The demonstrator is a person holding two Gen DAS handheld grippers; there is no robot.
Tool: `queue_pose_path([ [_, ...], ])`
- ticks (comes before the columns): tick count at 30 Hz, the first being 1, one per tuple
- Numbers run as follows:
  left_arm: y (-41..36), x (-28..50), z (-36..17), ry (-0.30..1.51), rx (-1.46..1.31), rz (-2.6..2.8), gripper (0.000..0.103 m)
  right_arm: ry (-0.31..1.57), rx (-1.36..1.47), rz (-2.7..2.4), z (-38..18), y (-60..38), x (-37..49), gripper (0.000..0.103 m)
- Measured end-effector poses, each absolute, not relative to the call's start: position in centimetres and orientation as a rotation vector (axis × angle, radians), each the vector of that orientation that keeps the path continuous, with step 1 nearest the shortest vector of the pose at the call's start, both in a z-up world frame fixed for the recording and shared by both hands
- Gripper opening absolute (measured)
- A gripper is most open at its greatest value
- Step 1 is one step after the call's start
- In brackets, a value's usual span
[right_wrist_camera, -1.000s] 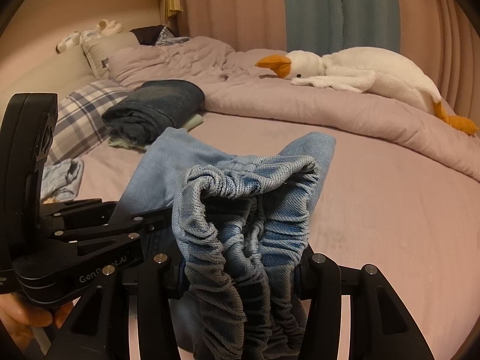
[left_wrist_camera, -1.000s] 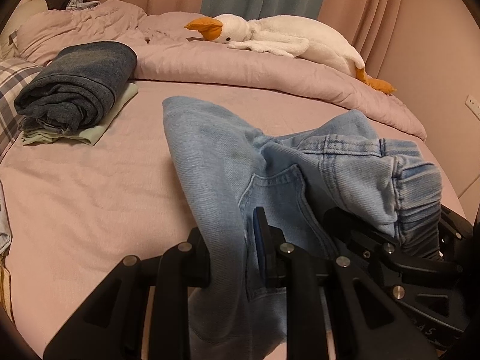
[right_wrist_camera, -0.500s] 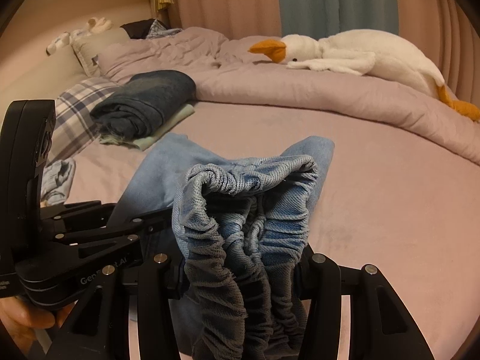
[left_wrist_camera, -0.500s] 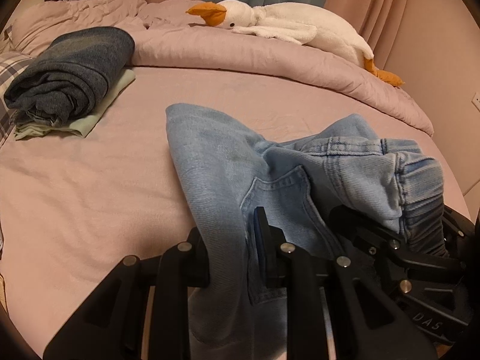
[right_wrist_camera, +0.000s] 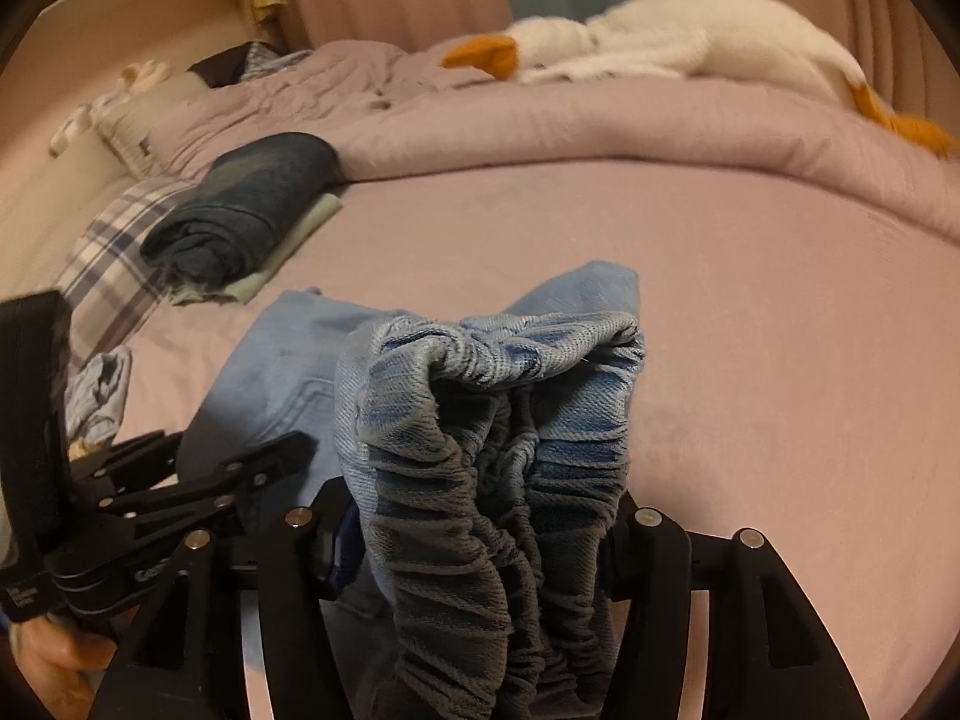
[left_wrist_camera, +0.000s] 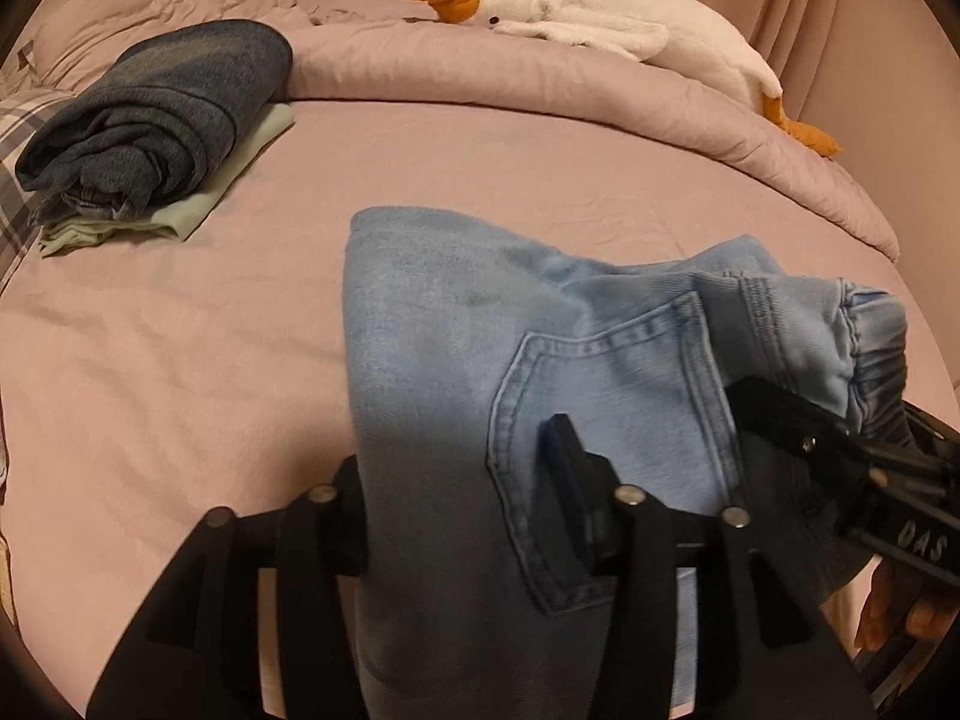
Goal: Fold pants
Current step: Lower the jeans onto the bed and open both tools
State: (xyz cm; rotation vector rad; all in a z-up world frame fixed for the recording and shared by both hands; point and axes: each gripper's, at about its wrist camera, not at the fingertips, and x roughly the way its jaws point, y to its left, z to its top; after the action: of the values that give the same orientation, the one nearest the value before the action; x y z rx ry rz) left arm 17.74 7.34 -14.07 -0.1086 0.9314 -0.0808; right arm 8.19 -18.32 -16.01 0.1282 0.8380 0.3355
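Light blue jeans (left_wrist_camera: 450, 312) lie partly on the pink bed sheet (left_wrist_camera: 150, 360), back pocket up. My left gripper (left_wrist_camera: 459, 456) straddles the denim near the pocket. Its jaws are opening, and the cloth lies loose between the wide-set fingers. In the right wrist view that gripper (right_wrist_camera: 240, 468) sits low at the left. My right gripper (right_wrist_camera: 480, 498) holds the bunched elastic waistband (right_wrist_camera: 498, 396), which stands up and fills the gap. Its jaws are opening slightly, still against the bundle. It also shows in the left wrist view at the right edge (left_wrist_camera: 810, 432).
Folded dark jeans (left_wrist_camera: 162, 114) rest on a pale green garment (left_wrist_camera: 240, 180) at the back left. A white goose plush (left_wrist_camera: 588, 18) lies on the rolled duvet (left_wrist_camera: 540, 96) behind. A plaid pillow (right_wrist_camera: 114, 264) is at the left. A hand (left_wrist_camera: 900, 612) grips the right tool.
My left jaws went from a tight pinch on the denim to wide apart. Both grippers sank toward the bed with the jeans. The right view tilted and the right jaws spread a little.
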Motion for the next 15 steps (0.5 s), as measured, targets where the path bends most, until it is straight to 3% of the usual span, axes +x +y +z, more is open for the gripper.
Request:
queue_pose_path([
  [6,7.8,17.5,-14.4,0.942,-0.085,-0.034,0.08,0.905,0.257,0.339,-17.5,-20.3,8.5,0.072],
  [15,9.4,15.6,-14.0,0.942,-0.141,-0.011,0.084,0.874,0.303,0.313,-15.4,-22.1,6.6,0.075],
])
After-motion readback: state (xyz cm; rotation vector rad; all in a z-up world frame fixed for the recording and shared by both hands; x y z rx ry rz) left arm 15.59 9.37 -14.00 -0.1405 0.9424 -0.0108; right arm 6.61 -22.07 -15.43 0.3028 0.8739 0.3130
